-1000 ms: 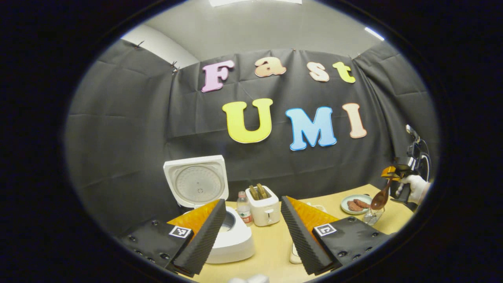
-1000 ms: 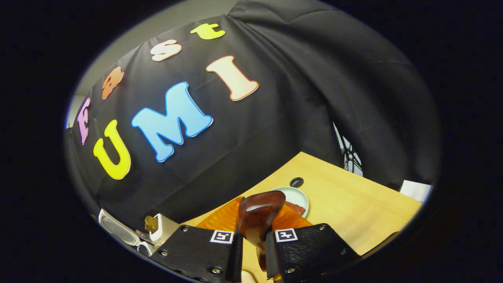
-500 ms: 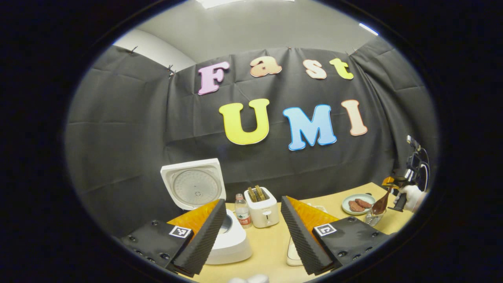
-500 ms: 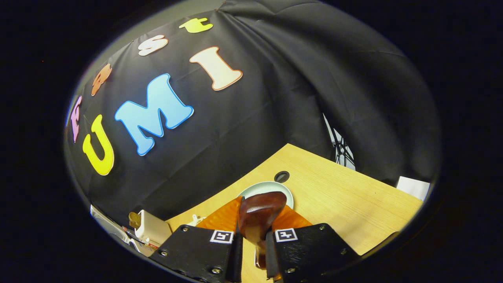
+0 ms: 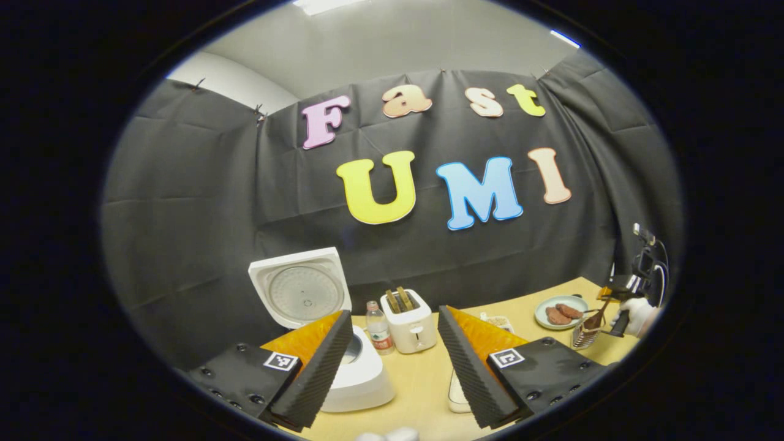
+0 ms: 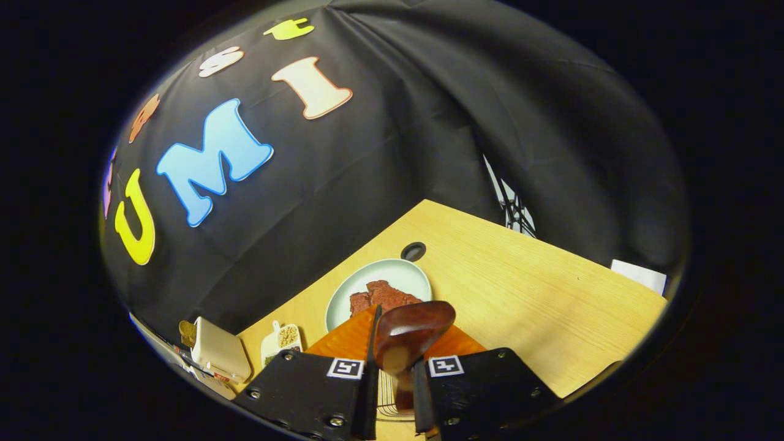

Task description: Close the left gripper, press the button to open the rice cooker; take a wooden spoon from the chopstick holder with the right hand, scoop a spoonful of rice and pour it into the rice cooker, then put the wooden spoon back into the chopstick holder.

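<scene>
So your right tongs (image 6: pixel 393 383) are clamped on the wooden spoon (image 6: pixel 411 334), bowl up and handle down into the wire chopstick holder (image 5: pixel 587 335) on the bench (image 6: pixel 527 294), while your left tongs (image 5: pixel 392 361) sit spread apart facing the rice cooker (image 5: pixel 361 373), lid up.

The left tongs (image 5: pixel 395 361) are seen as two wedge-shaped fingers (image 5: pixel 318 367) with ribbed inner faces, each carried on a black plate that is studded with screws and marked by a square black-and-white tag. The right tongs (image 6: pixel 394 383) are built alike, with tagged, screwed black plates. At three o'clock in the left gripper view, a white glove (image 5: pixel 640 313) is worn on the hand beneath a dark rig with a looped cable.
</scene>
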`<action>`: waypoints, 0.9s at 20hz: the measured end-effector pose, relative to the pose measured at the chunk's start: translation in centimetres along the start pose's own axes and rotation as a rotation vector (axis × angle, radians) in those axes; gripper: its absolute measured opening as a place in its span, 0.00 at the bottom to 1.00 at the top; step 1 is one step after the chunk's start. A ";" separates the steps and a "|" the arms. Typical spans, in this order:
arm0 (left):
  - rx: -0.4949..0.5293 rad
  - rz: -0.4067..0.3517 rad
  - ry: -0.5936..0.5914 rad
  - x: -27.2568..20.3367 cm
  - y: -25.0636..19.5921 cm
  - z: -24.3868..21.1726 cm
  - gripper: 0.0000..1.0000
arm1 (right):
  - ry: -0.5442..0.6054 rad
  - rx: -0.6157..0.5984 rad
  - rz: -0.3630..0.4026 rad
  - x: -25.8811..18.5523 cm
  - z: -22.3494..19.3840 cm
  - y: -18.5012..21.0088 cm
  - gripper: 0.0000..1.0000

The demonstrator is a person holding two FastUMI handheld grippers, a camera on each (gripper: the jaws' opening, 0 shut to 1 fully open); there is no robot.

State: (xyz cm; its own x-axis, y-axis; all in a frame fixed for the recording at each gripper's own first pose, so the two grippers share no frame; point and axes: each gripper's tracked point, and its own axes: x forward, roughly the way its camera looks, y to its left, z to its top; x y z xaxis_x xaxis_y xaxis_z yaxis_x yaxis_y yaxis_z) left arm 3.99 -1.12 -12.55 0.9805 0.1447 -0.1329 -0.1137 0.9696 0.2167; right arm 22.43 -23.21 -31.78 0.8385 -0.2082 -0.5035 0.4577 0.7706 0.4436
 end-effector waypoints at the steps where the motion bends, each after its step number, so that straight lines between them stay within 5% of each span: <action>1: -0.001 -0.005 0.003 0.1 -0.2 0.0 0.99 | 0.005 0.010 -0.009 -0.1 0.1 -0.4 0.24; 5: 0.001 -0.012 -0.002 0.3 -0.3 0.3 0.99 | 0.005 -0.022 -0.044 -0.7 0.2 -1.2 0.24; 7: 0.000 -0.017 -0.002 0.6 -0.2 0.4 0.99 | -0.012 -0.058 -0.060 -1.6 0.9 -1.4 0.32; 10: 0.005 -0.015 -0.016 1.0 0.3 1.1 0.95 | -0.072 -0.149 -0.068 -4.1 3.2 -1.1 0.87; 13: -0.012 -0.026 -0.019 1.6 0.5 1.3 0.99 | -0.193 -0.285 -0.066 -8.3 7.0 0.4 0.97; 18: -0.030 -0.029 -0.039 2.8 2.2 2.6 0.99 | -0.393 -0.430 0.019 -17.7 12.8 6.9 0.98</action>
State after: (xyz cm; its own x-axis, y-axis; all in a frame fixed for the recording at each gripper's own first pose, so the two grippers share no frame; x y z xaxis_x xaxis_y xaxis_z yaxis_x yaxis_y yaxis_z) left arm 6.86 0.92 -9.96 0.9889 0.1090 -0.1009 -0.0891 0.9788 0.1844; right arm 14.48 -21.91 -10.34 0.9299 -0.3363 -0.1491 0.3490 0.9347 0.0681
